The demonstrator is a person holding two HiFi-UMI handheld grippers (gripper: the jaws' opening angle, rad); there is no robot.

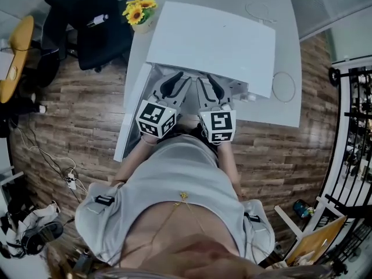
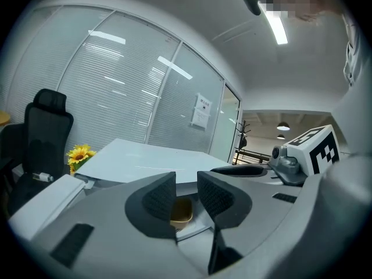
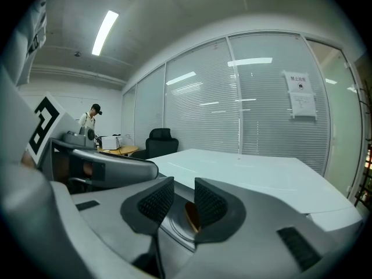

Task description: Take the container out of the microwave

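Container [image 2: 181, 212] – a small tan tub – sits inside the white microwave [image 1: 212, 42], low in the opening. In the left gripper view it shows through the gap between the jaws, just beyond their ribbed pads. The left gripper [image 2: 186, 185] has its jaws apart with a narrow gap and nothing is clamped between them. Whether a pad touches the tub cannot be told.

The right gripper [image 3: 183, 190] is likewise parted. Through its gap a brown edge of the container [image 3: 190, 215] shows, resting on the round glass turntable [image 3: 173, 225].

From the head view, both grippers – left [image 1: 172, 85] and right [image 1: 210, 86] – reach side by side into the microwave's front, under its top edge. The microwave stands on a white table [image 1: 286, 51], with a bunch of sunflowers [image 1: 138, 9] at the far left corner and a black office chair [image 1: 99, 34] beside it.
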